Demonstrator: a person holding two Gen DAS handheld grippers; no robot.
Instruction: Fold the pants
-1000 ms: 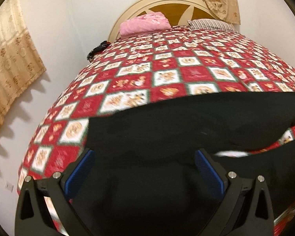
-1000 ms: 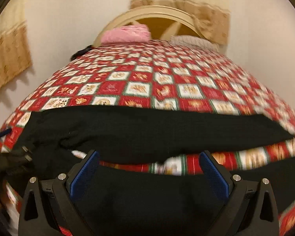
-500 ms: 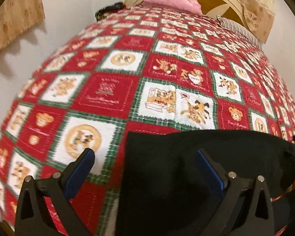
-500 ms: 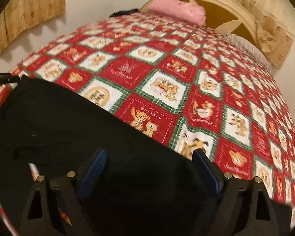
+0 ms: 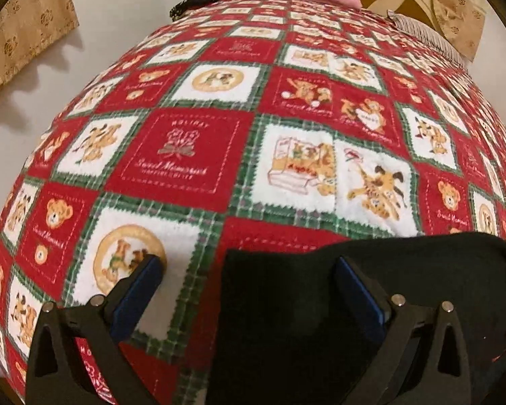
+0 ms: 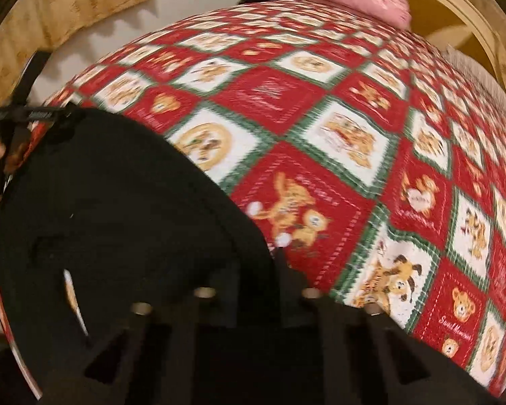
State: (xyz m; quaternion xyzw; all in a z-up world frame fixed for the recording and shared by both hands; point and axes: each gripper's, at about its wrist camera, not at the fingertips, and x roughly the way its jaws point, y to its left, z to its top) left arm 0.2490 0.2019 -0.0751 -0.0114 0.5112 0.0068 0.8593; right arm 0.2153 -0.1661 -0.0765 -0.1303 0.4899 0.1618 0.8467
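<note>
On the bedspread [image 5: 192, 155] | left tool [image 5: 249, 283] spread wide, closing astride pants [image 5: 286, 320] edge | right tool [image 6: 253, 290] pinching pants

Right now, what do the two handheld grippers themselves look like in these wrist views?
The left gripper has two matte black angular fingers with triangular cut-outs, small silver pins on top and blue pads on the inner faces. The right gripper is the same black build with silver pins and cut-outs; its pads are not visible and the view is blurred. No markings or cables can be made out on either.
</note>
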